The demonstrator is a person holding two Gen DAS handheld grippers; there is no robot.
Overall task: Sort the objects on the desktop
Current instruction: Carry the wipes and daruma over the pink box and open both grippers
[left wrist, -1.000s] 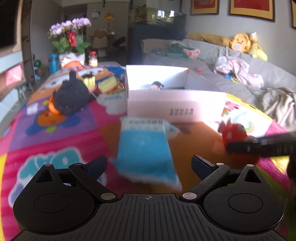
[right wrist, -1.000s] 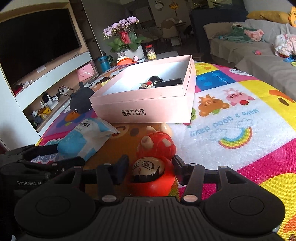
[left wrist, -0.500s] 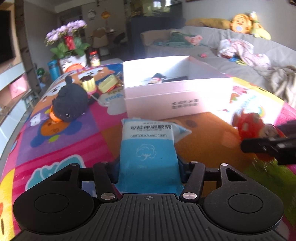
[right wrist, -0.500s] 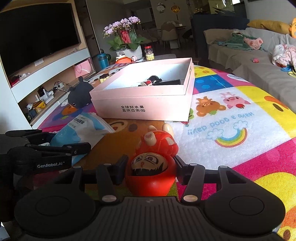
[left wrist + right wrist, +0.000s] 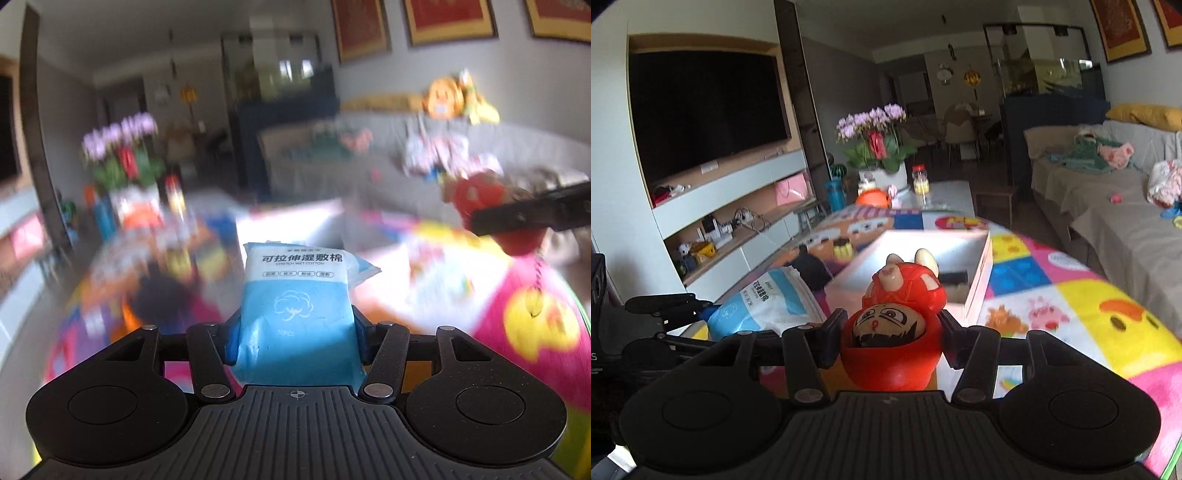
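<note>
My left gripper point(image 5: 295, 328) is shut on a blue and white pack of wet cotton pads point(image 5: 297, 295) and holds it lifted above the colourful play mat point(image 5: 535, 325). The pack also shows at the left of the right wrist view point(image 5: 764, 306). My right gripper point(image 5: 890, 332) is shut on a red roly-poly doll with a painted face point(image 5: 894, 325), lifted off the mat; the doll shows at the right of the left wrist view point(image 5: 480, 199). The open pink box point(image 5: 979, 273) lies ahead of both grippers on the mat, with small items inside.
A black plush toy point(image 5: 812, 269) lies left of the box. A pot of purple flowers point(image 5: 875, 147), a blue bottle point(image 5: 834, 194) and a jar point(image 5: 919, 182) stand at the far end. A sofa point(image 5: 1108, 206) with clothes runs along the right; a TV wall on the left.
Both grippers have risen from the mat with their loads. One second ago the left gripper was open around the pack; it shut on it and lifted. The left view is now motion-blurred.
</note>
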